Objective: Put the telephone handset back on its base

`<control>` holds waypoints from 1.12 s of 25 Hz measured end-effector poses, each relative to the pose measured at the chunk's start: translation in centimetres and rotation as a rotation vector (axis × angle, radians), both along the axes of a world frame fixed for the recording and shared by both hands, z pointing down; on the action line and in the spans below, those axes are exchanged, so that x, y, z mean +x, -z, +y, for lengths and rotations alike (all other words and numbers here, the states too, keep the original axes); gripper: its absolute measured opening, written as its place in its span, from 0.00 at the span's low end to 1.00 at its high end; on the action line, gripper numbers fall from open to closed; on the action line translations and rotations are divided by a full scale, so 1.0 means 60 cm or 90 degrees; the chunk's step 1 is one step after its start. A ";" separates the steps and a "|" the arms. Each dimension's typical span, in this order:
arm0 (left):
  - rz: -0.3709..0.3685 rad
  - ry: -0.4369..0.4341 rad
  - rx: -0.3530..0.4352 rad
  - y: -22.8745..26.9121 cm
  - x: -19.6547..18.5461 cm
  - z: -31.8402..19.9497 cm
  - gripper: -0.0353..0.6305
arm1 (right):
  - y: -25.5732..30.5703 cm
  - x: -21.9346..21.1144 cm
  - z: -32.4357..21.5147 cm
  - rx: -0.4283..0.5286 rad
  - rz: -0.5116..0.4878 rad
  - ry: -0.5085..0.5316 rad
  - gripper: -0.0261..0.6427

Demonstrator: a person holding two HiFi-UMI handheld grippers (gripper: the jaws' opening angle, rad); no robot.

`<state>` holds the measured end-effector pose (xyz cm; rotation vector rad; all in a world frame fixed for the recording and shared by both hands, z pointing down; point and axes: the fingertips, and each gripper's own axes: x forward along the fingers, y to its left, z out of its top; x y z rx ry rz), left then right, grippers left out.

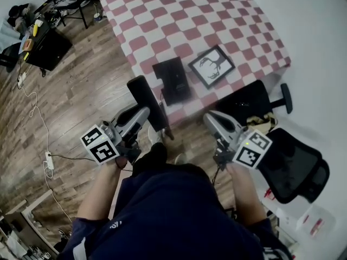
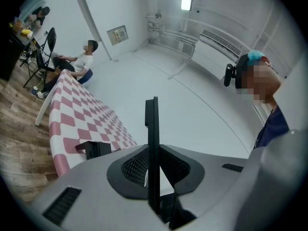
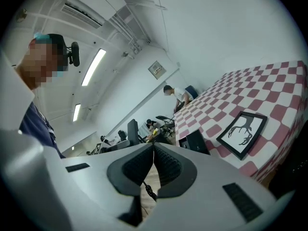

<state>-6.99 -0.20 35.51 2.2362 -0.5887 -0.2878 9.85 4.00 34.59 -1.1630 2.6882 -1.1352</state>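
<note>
Handset (image 1: pixel 147 103) grip explains most of the layout: the left tool (image 1: pixel 150 115) is clenched on the handset's two flat sides. The left gripper view therefore sees it edge-on, as a thin black bar standing upright between the pads. Most of its length juts out ahead of the tool, probably so that it can be laid onto the base (image 1: pixel 172 80) without the tool getting in the way. The base lies on the checked desk (image 1: pixel 162 15), close to the near edge. The handset hangs just short of the base, by the desk's edge and over the wooden floor (image 1: pixel 81 91), not yet above the cradle. A framed picture (image 1: pixel 211 66) lies just beside the base, on the side away from the handset. The right tool (image 1: pixel 212 118) is clenched on nothing, jaws together, and is also held short of the base. It seems kept free to steady the base if needed.
</note>
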 end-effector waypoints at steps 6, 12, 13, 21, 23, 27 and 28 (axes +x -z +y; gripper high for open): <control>0.009 -0.025 -0.018 -0.022 -0.023 -0.055 0.19 | -0.015 -0.029 -0.053 -0.018 0.016 -0.017 0.06; 0.015 -0.043 -0.029 -0.041 -0.030 -0.087 0.19 | -0.025 -0.044 -0.081 -0.032 0.029 -0.025 0.06; 0.017 -0.043 -0.031 -0.043 -0.030 -0.091 0.19 | -0.026 -0.044 -0.085 -0.034 0.031 -0.026 0.06; 0.013 -0.036 -0.045 -0.058 -0.026 -0.106 0.19 | -0.035 -0.042 -0.112 -0.051 0.040 -0.015 0.06; 0.003 -0.032 -0.047 -0.066 -0.022 -0.105 0.19 | -0.040 -0.042 -0.119 -0.054 0.039 -0.003 0.06; -0.008 -0.013 -0.062 -0.084 -0.012 -0.101 0.19 | -0.053 -0.035 -0.135 -0.059 0.030 0.022 0.06; -0.010 -0.006 -0.067 -0.089 -0.008 -0.101 0.19 | -0.057 -0.033 -0.139 -0.063 0.028 0.031 0.06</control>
